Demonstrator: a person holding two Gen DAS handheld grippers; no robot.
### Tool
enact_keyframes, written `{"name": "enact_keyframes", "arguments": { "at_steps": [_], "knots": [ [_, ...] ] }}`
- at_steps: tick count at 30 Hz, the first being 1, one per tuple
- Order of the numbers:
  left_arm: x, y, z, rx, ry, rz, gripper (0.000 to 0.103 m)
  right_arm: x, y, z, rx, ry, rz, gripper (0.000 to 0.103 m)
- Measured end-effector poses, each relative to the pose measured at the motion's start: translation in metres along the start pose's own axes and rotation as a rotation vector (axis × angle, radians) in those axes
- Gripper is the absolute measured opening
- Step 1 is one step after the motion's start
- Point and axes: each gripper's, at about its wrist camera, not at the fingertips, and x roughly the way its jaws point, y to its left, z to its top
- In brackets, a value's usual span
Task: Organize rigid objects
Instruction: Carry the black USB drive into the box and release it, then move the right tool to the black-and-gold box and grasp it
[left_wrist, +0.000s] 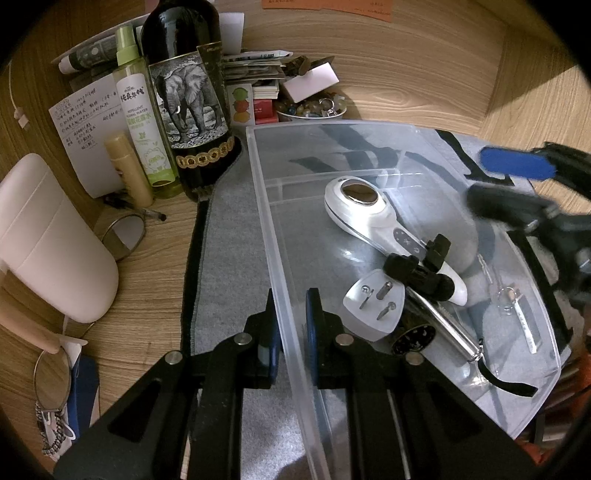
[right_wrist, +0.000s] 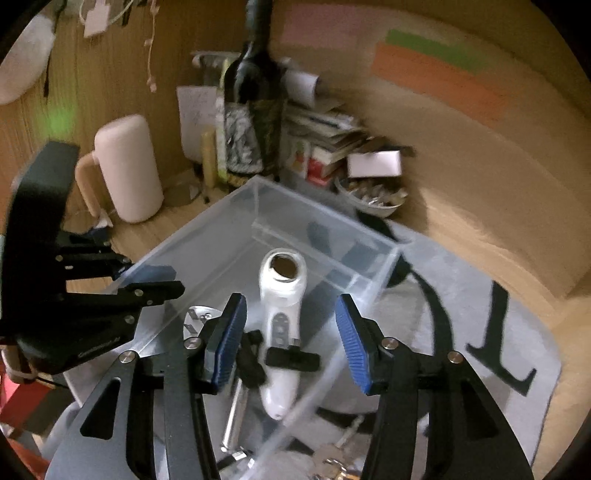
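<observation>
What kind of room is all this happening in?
Probably a home desk or shelf nook, not a lab. A wine bottle stands by a repellent spray bottle, a handwritten note and a bowl of trinkets, all on wood-grain desk.

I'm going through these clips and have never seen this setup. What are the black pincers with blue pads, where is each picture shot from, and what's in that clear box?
Those are hand-held grippers, one per hand, each with a fisheye camera looking along its fingers. In the left view, the left gripper pinches the wall of the clear plastic bin. In the right view, the right gripper hangs open above the bin, holding nothing. Inside lie a white handheld device, a white plug adapter, a black clip and a metal tool. A wine bottle stands behind on the wooden desk.
</observation>
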Motion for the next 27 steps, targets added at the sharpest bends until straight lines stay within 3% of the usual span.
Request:
{"name": "enact_keyframes", "arguments": {
  "at_steps": [6, 11, 16, 27],
  "knots": [
    [0.000, 0.000, 0.000, 0.006, 0.001, 0.004, 0.011, -0.035, -0.025, -0.014, 0.066, -0.048, -0.057, 0.047],
    [0.000, 0.000, 0.000, 0.007, 0.001, 0.005, 0.011, -0.049, -0.039, -0.039, 0.124, -0.038, -0.097, 0.047],
    [0.000, 0.000, -0.001, 0.006, 0.001, 0.004, 0.011, -0.046, -0.042, -0.073, 0.176, 0.030, -0.107, 0.047],
    [0.000, -0.001, 0.000, 0.005, 0.000, 0.005, 0.011, -0.016, -0.027, -0.136, 0.221, 0.207, -0.041, 0.047]
  ]
}}
